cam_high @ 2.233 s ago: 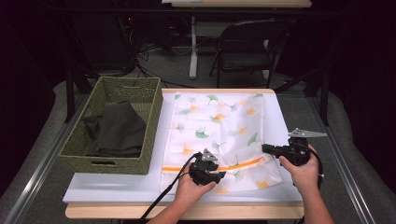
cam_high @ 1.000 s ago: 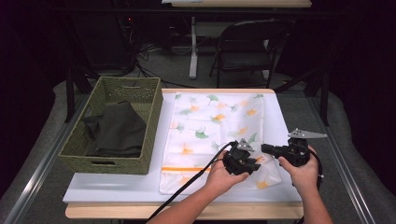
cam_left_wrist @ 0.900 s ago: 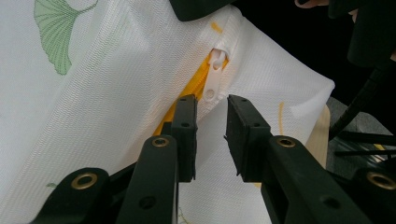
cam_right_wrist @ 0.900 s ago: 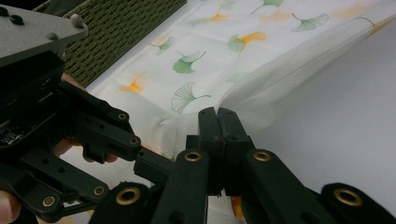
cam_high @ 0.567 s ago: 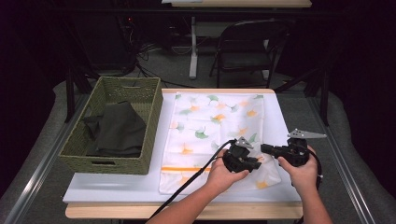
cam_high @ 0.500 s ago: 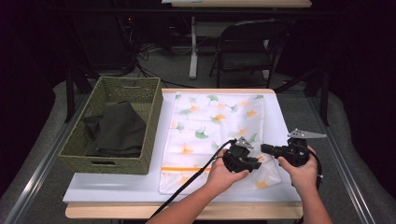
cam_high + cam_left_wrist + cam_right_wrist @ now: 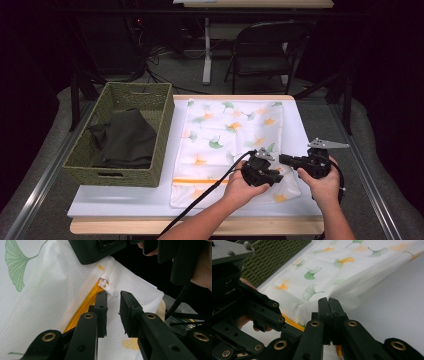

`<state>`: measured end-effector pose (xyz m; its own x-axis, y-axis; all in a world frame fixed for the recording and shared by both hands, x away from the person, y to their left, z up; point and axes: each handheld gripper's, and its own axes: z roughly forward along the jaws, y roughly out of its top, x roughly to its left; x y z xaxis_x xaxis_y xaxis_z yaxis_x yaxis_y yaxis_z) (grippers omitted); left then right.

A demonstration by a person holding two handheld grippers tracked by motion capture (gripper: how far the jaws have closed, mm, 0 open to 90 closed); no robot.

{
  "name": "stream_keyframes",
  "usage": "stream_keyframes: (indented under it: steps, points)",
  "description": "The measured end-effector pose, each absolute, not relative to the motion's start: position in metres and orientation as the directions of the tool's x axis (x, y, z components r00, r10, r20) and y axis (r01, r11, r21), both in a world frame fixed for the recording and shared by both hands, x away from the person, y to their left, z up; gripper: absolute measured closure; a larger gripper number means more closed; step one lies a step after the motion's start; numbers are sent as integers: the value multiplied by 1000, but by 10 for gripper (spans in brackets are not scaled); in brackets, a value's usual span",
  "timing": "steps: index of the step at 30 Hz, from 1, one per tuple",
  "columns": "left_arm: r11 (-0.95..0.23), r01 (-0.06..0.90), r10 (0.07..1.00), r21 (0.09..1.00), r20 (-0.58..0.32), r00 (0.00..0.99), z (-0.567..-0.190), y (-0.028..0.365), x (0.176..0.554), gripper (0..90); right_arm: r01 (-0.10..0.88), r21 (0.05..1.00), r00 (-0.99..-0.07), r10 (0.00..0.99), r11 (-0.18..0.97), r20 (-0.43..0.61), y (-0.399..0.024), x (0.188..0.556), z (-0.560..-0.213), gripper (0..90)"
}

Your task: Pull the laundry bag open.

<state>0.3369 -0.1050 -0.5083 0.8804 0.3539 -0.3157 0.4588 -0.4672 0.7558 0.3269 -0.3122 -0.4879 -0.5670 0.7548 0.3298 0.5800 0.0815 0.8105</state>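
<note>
High view: the white mesh laundry bag printed with ginkgo leaves [image 7: 232,142] lies mid-table, bare white table [image 7: 120,202] at seven o'clock, the woven green basket [image 7: 150,172] at nine.

Left gripper view: the left gripper [image 7: 113,298] stands narrowly parted around the white zipper pull [image 7: 108,287], not pinching.

Right gripper view: the right gripper [image 7: 328,302] pinches the bag's edge; open table at three o'clock.

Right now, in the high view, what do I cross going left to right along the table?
woven green basket with dark cloth inside → white mesh bag printed with ginkgo leaves → left gripper → right gripper → bare white table
</note>
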Motion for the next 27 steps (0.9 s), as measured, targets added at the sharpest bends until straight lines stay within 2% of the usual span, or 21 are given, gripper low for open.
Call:
stream_keyframes:
  steps: [27]
  points:
    - [-449, 473, 358, 759, -332, 873, -512, -104, 334, 729, 574, 815, -565, 760, 81, 321, -311, 326, -488, 897]
